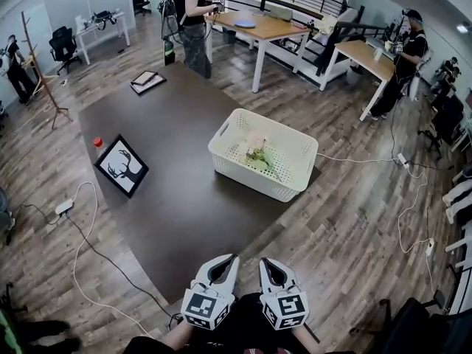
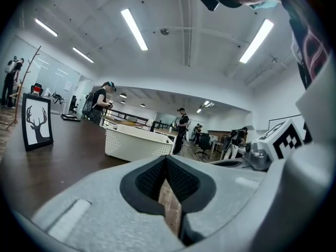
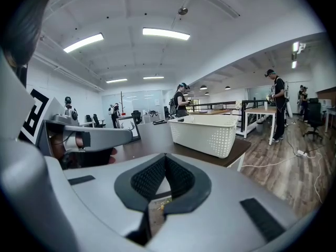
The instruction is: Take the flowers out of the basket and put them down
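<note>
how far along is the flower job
Done: nothing yet; the flowers lie in the white basket on the table. In hand: nothing; left gripper and right gripper are shut, empty, near the table's edge. Left: reach in, lift the flowers, set them down.

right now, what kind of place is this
Probably an open-plan office or lab: light wooden desks with people standing at them, a black office chair at the far side, and long strip lights on the ceiling.

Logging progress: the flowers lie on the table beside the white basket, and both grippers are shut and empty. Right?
No: the head view shows the flowers lying inside the white basket, not on the table beside it. The left gripper and right gripper are shut and empty.
</note>
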The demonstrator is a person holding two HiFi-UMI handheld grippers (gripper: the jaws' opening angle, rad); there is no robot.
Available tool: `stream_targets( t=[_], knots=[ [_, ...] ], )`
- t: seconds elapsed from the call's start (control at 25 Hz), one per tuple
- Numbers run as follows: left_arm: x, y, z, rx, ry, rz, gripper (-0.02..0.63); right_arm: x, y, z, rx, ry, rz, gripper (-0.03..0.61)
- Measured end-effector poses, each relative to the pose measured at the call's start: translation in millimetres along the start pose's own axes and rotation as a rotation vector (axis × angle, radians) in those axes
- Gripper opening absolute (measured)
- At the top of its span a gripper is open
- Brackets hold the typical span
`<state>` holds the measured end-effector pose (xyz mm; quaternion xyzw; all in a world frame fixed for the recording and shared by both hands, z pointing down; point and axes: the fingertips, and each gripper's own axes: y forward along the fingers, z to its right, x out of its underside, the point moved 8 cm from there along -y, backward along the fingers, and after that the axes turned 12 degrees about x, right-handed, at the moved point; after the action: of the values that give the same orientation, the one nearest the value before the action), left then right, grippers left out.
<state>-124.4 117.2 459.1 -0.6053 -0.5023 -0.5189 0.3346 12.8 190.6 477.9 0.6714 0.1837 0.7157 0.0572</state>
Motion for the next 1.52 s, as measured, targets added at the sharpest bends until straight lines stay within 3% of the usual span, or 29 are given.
stream_targets(
  t=[0.32, 0.8, 1.52],
  knots=[
    [0.5, -11.6, -25.7, -0.004, -0.021, 0.001, 0.009, 1.7, 12.9, -25.5, -0.02, -0.013, -0.022, 0.006],
    [0.2, -5.3, -41.0, -0.044, -0.049, 0.022, 0.009, 0.1, 29.0, -18.4, -0.02, -0.033, -0.047, 0.006],
    [-12.9, 64.1, -78.1, -0.213, -0.094, -0.006, 0.009, -41.7, 117.7, 25.1, -0.219, -0.057, -0.051, 0.006]
  ],
)
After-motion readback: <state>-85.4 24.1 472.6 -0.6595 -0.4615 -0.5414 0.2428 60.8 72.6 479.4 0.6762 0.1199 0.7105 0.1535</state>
